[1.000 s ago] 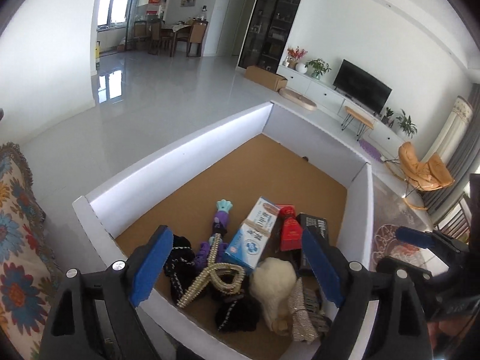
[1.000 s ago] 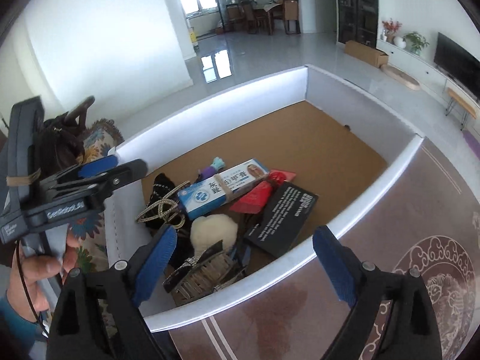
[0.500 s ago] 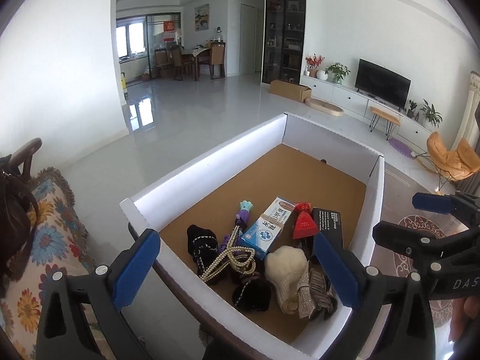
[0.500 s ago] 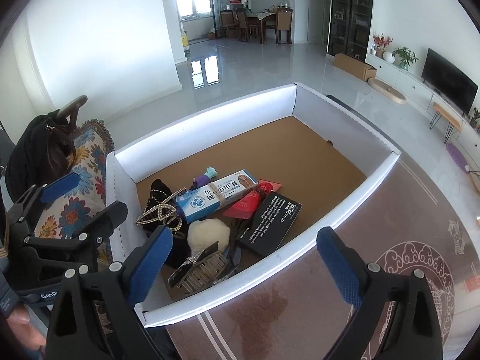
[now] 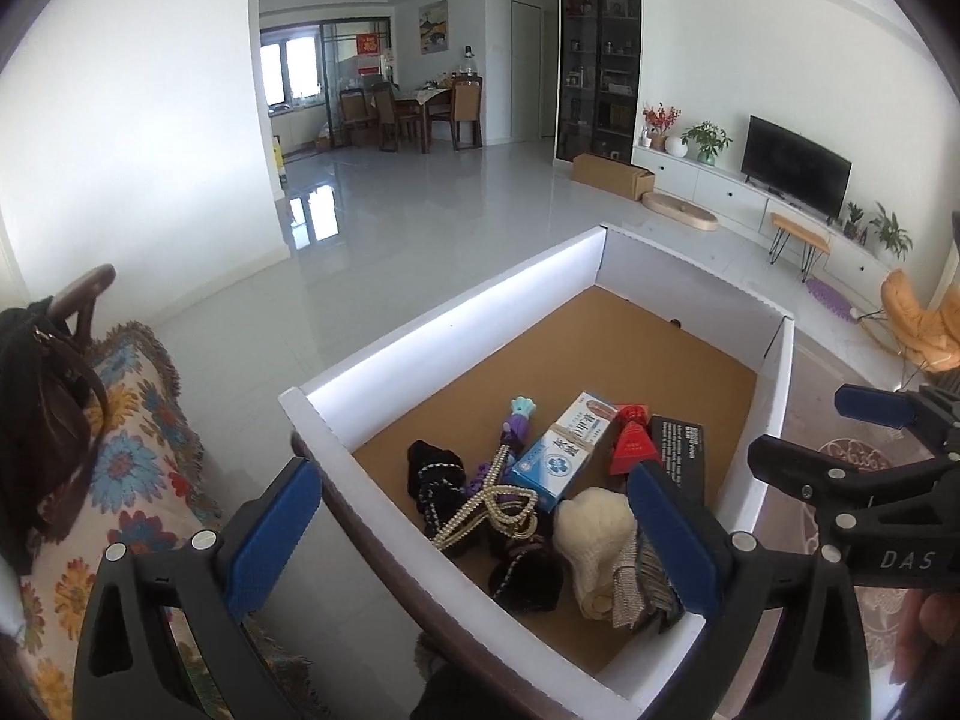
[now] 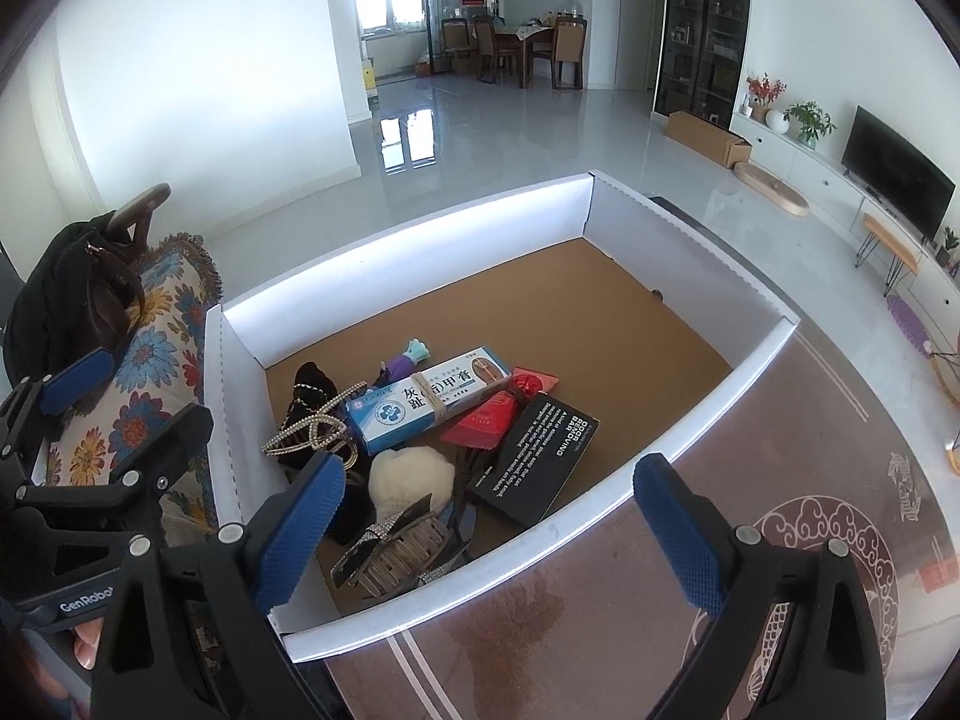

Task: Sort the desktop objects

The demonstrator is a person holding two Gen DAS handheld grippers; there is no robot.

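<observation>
1. Bright living room (image 5: 456,210) is stretching out beyond a white-walled tray (image 6: 420,228).
2. Blue-and-white box (image 6: 429,399), black box (image 6: 534,456), red pouch (image 6: 489,417) and hair clip (image 6: 396,552) are lying clustered in the tray's near corner.
3. Left tongs (image 5: 474,546) are hanging wide open, empty.
4. Right tongs (image 6: 489,537) are gaping open too, gripping nothing.

Two sets of hand-held tongs: the left tongs (image 5: 474,546) and right tongs (image 6: 489,531) share black plastic frames, blue textured pads (image 6: 300,531) and silver screws (image 5: 739,539). White lettering reads "GenRobo" on the left frame, "DAS" on the right. Fingertips (image 6: 87,642) show beneath.
</observation>
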